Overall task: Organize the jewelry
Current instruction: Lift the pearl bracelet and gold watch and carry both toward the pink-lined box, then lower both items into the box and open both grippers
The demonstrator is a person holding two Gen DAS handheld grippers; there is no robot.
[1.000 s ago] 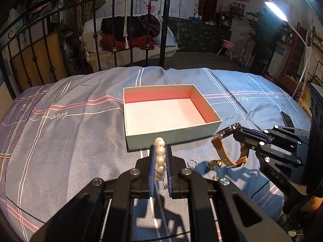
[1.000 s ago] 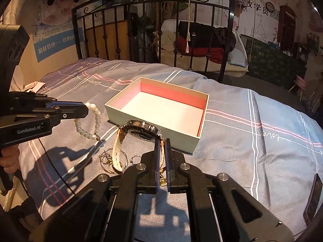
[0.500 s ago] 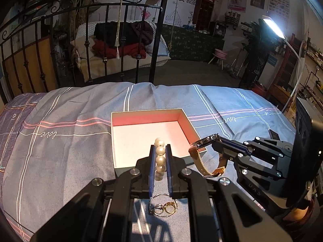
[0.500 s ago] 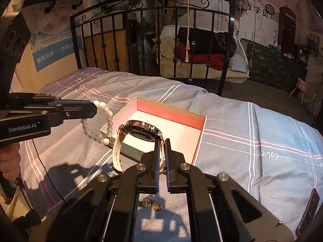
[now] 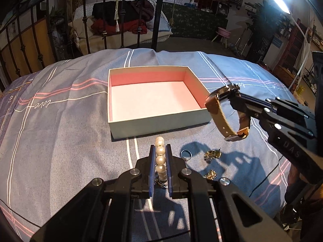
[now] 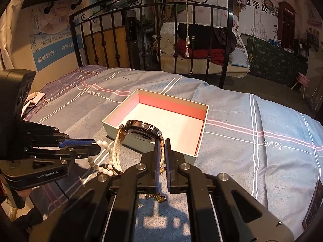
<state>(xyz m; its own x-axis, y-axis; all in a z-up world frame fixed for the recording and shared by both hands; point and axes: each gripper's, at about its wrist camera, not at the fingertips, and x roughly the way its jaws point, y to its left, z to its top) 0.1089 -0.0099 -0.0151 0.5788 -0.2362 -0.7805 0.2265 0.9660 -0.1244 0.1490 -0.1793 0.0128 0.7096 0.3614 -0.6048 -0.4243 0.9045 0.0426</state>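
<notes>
An open box (image 5: 159, 119) with a pink inside lies empty on the bed; it also shows in the right wrist view (image 6: 199, 123). My left gripper (image 5: 160, 151) is shut on a pearl bracelet (image 5: 160, 157), held just short of the box's near wall. My right gripper (image 6: 162, 143) is shut on a wristwatch (image 6: 141, 131) with a tan strap (image 5: 221, 117), held in the air at the box's right near corner. In the right wrist view the pearl bracelet (image 6: 101, 157) hangs from the left gripper (image 6: 97, 147).
A ring (image 5: 185, 153) and gold jewelry pieces (image 5: 212, 154) lie on the striped bedspread (image 5: 60, 131) in front of the box. A black iron bed frame (image 6: 153, 30) stands behind. A phone (image 6: 314, 205) lies at the right edge.
Both grippers have pulled back and down from the box: the pearls, which were over its front wall, are now short of it. The watch has moved to the box's right corner.
</notes>
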